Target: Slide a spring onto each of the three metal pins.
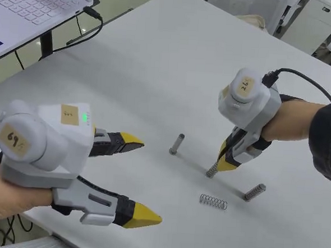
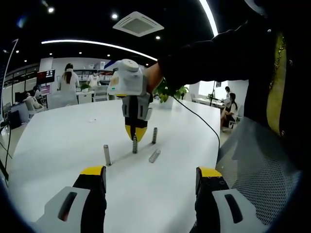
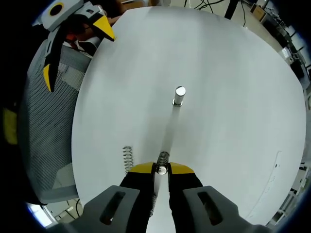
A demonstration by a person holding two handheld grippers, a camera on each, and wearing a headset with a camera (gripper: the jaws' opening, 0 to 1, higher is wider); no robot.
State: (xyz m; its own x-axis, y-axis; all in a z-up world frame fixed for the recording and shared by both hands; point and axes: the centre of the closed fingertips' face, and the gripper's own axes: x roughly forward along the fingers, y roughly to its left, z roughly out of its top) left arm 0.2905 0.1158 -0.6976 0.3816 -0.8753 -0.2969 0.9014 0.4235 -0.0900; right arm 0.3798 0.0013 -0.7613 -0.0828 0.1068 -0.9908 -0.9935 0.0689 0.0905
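Note:
Three metal pins stand on the white table [image 1: 157,73]. The left pin [image 1: 176,144] [image 2: 107,154] [image 3: 179,95] is bare. A spring [image 1: 212,170] [image 2: 135,144] [image 3: 164,158] sits on the middle pin, and my right gripper [image 1: 226,164] [image 2: 135,135] [image 3: 162,169] comes down from above, shut on that spring. The right pin [image 1: 254,192] [image 2: 154,135] carries a spring along its length. A loose spring [image 1: 213,201] [image 2: 154,156] [image 3: 127,158] lies flat in front of the pins. My left gripper [image 1: 139,178] [image 2: 150,174] hovers open, empty, left of the pins.
A white laptop [image 1: 26,8] sits on a stand beyond the table's far left edge, with a black cable [image 1: 86,35] trailing below it. The table's near edge runs just under my left gripper. People and desks fill the room behind, in the left gripper view.

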